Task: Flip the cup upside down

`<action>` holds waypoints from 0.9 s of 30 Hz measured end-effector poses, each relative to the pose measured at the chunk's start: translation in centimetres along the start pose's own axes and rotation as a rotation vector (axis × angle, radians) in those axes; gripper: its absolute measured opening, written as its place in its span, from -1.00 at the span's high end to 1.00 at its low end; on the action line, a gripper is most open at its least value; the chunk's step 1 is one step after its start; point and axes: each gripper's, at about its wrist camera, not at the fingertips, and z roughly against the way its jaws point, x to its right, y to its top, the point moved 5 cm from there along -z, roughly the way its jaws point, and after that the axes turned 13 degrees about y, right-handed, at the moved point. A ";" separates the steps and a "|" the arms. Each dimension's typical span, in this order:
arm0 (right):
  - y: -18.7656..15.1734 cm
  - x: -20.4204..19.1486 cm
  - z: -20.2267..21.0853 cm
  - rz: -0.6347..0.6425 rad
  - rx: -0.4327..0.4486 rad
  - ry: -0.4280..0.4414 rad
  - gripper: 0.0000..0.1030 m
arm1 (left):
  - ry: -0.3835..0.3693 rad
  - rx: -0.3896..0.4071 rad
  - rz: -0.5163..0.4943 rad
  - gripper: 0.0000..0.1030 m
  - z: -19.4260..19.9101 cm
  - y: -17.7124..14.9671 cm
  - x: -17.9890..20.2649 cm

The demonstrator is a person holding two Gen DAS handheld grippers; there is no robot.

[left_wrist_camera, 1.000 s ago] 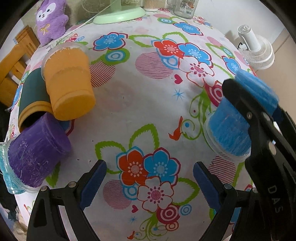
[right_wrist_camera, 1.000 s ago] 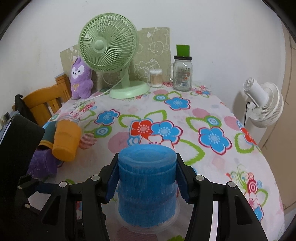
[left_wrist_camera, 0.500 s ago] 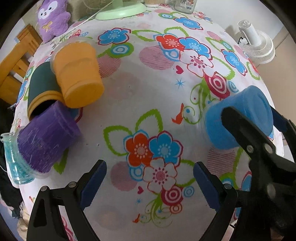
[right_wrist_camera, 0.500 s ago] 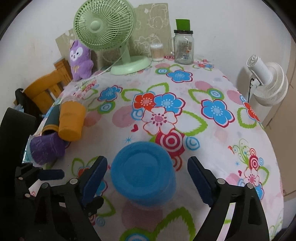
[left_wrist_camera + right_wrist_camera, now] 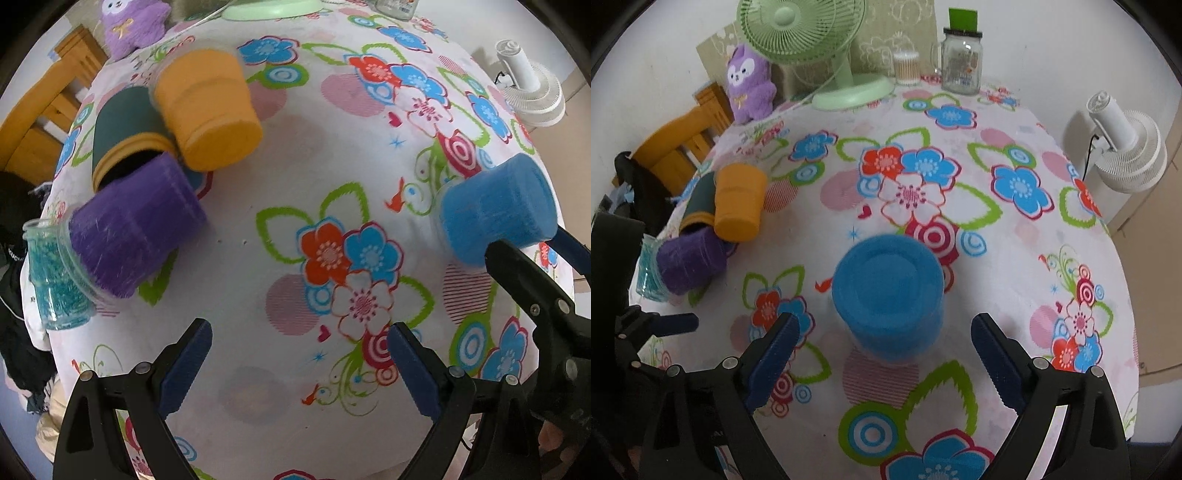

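Cup [image 5: 886,295] upside down on tablecloth [image 5: 1015,258], 12 o'clock of right claw [image 5: 882,354]; jaws wide apart, not touching it. Left claw [image 5: 299,369] likewise spread, empty.

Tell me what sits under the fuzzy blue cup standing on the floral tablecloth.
The fuzzy blue cup stands base-up, its rim on the floral tablecloth, between the open right gripper. The cloth directly beneath and the cup's inside are covered.
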 end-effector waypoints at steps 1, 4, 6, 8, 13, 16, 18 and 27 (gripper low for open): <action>-0.2 0.1 -0.2 -0.004 -0.009 -0.004 -0.86 | 0.000 -0.004 -0.001 -0.88 -0.1 -0.1 -0.1; -0.8 0.2 -0.4 -0.010 -0.026 -0.014 -0.86 | 0.002 -0.010 -0.004 -0.88 -0.4 -0.8 -0.8; -0.9 0.0 -0.3 0.005 -0.031 -0.022 -0.86 | -0.001 -0.011 -0.001 -0.88 -0.2 -1.0 -0.9; -1.0 -0.4 -0.1 0.030 -0.039 -0.039 -0.86 | -0.001 -0.004 0.007 -0.88 0.3 -1.2 -1.3; -0.7 -0.9 1.6 0.011 -0.036 -0.050 -0.86 | 0.017 0.038 0.026 -0.88 2.7 -1.5 -2.4; -0.2 -1.3 3.0 -0.024 -0.016 -0.006 -0.86 | 0.016 0.055 0.048 -0.88 4.1 -1.4 -2.8; 0.2 -1.8 3.9 -0.027 0.001 0.003 -0.86 | 0.004 0.070 0.064 -0.88 5.2 -1.6 -4.0; 1.3 -3.0 7.8 0.010 0.056 -0.016 -0.86 | -0.016 0.155 0.129 -0.88 9.9 1.1 -3.2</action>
